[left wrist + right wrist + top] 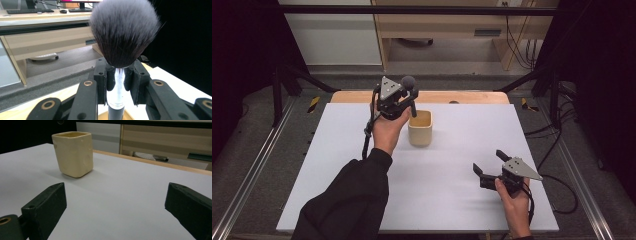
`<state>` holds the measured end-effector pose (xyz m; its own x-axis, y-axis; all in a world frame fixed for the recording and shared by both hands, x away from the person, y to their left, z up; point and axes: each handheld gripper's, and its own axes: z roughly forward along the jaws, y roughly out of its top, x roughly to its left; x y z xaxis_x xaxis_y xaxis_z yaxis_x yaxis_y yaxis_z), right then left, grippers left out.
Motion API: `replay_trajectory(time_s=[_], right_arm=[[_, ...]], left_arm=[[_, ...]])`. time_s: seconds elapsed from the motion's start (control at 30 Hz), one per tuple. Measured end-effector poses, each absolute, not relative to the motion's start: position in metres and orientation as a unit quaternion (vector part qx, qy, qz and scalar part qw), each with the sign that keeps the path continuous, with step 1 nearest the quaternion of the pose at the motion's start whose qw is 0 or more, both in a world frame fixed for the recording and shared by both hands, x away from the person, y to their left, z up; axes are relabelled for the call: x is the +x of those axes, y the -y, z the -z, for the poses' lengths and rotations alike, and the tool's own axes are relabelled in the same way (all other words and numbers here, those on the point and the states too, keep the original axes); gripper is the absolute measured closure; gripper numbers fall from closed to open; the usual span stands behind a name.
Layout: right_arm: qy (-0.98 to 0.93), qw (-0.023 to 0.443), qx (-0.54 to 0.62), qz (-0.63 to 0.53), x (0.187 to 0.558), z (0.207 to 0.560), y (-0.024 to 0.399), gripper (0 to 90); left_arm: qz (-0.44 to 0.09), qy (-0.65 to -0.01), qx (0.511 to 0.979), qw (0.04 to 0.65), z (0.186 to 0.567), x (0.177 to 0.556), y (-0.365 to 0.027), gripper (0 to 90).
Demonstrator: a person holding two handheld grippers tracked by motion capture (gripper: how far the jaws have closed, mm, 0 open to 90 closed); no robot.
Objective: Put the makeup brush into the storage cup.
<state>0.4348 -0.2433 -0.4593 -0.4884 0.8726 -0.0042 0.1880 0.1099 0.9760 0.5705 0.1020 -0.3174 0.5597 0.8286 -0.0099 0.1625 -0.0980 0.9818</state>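
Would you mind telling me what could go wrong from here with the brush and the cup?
The left gripper pinches the brush just under its bristles, so the long handle might swing and knock the cup's rim. Nothing holds the cup; the right gripper sits open and apart, so a knock could tip it.

1. The brush (123, 32) clamped in the black left gripper (119, 77) has dark bristles paling to grey-white tips and a shiny silver ferrule.
2. Just beside that gripper, the cup (420, 128) is plain cream-yellow.
3. The table (447, 200) under the black right gripper (492, 162) is white, wood-edged.
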Motion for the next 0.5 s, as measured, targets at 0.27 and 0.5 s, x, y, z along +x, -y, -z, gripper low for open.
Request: replay_trajectory(time_s=[0.27,0.5], right_arm=[[-0.674,0.315,0.396,-0.539,0.434,0.460,0.243,4.2],[-0.674,0.317,0.393,-0.539,0.434,0.460,0.244,4.2]], left_arm=[[-0.291,-0.365,0.684,0.561,0.325,0.572,-0.098,70.5],[-0.288,-0.365,0.688,0.557,0.331,0.572,-0.094,70.5]])
